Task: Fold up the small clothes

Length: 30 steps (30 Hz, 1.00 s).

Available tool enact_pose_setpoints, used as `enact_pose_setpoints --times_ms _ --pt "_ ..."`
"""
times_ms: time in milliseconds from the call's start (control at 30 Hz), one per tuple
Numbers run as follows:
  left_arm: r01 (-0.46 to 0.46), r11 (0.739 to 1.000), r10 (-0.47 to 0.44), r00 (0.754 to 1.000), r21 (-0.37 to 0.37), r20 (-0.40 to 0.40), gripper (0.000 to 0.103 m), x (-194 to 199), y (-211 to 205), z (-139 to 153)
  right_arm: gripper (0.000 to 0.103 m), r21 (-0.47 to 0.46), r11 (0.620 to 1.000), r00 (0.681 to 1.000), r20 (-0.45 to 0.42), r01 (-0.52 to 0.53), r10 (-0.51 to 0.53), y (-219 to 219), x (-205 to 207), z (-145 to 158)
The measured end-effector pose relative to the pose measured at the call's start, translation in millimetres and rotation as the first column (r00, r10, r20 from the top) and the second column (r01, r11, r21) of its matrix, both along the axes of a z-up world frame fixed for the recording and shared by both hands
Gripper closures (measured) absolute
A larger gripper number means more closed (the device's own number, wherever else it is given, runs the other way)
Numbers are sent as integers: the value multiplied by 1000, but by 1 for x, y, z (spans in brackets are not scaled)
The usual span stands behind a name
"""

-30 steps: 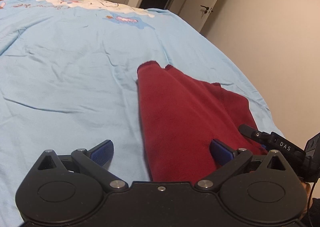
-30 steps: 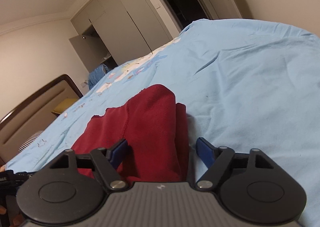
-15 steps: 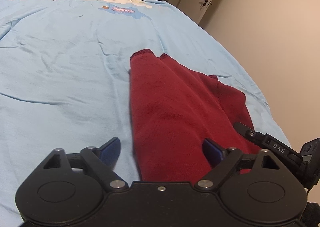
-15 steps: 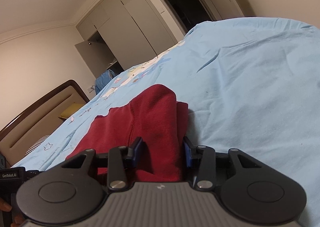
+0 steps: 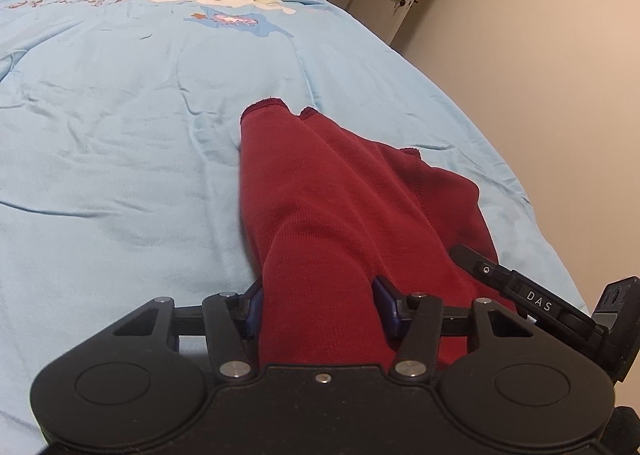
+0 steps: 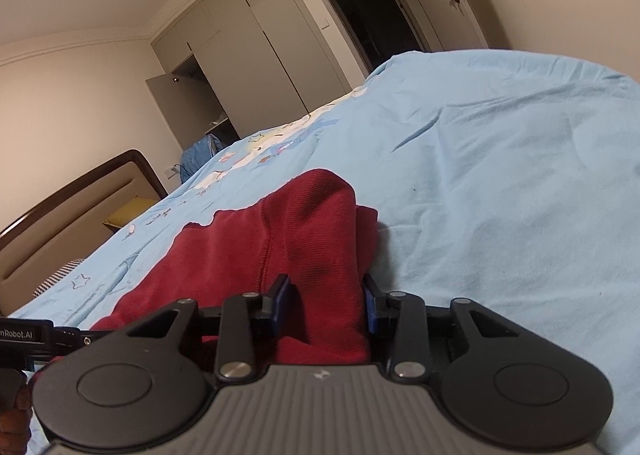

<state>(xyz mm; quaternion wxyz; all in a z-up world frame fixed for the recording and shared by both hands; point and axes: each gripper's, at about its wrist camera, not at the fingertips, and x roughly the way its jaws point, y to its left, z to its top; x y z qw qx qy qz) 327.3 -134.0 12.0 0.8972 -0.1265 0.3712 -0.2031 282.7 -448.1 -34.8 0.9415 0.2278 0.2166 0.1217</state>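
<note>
Garment point(image 5: 352, 195) seemingly pinched within both grippers

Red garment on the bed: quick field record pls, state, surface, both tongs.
item: red garment
state: lying partly folded, near edge bunched and lifted
surface: light blue bedsheet
left tongs: shut on the garment's near edge
right tongs: shut on another part of the near edge
fold: not finished
background: wardrobe, one door open

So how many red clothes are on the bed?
1. The red garment lies on the blue bedsheet, pinched at its near edge by the left gripper and right gripper. More could be hidden underneath.
</note>
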Motion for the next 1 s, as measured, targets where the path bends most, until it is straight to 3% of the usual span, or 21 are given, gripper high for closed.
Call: enact_pose_setpoints --times_ms 100,200,667,1000 --pt "4 1000 -4 1000 6 10 55 -1 -1 3 83 -46 999 1000 26 -1 2 7 -5 7" --pt "12 1000 -12 999 14 29 62 -5 -2 8 85 -114 993 998 55 0 6 17 -11 19" --pt "33 999 -34 992 7 124 67 -23 8 39 86 -201 978 979 185 -48 86 50 -30 73" --pt "11 1000 -14 981 19 195 67 -31 29 68 86 -194 979 962 246 -68 115 72 -28 98"
